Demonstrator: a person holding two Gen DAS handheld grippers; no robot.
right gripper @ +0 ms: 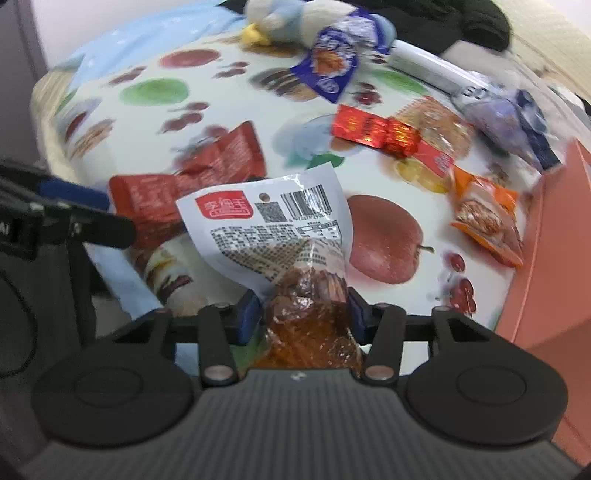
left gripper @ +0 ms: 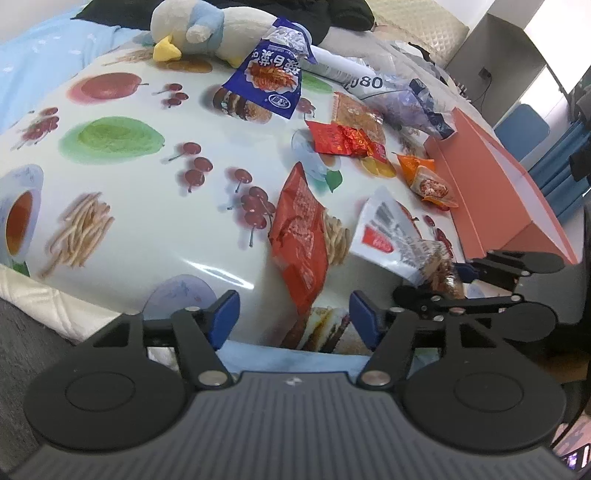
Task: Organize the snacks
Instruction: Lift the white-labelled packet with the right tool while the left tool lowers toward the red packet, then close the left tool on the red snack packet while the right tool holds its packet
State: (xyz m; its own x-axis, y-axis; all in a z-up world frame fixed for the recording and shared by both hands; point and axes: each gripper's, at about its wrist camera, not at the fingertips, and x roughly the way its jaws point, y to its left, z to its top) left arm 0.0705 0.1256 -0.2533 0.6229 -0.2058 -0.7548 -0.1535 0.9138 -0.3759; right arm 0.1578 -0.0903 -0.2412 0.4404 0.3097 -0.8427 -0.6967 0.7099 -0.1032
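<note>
two grippers are seen over a fruit-printed cloth (left gripper: 147,206). the white-and-clear snack packet (right gripper: 280,236) is pinched at its clear end by the right gripper (right gripper: 301,314), at the cloth's near edge. the left gripper (left gripper: 293,317) is spread, nothing between its pads. one dark red packet (left gripper: 301,236), one blue packet (left gripper: 267,83), one orange packet (left gripper: 428,181), one plush duck (left gripper: 199,29) and one orange box (left gripper: 491,184) are counted; further wrappers lie clustered beyond.
</note>
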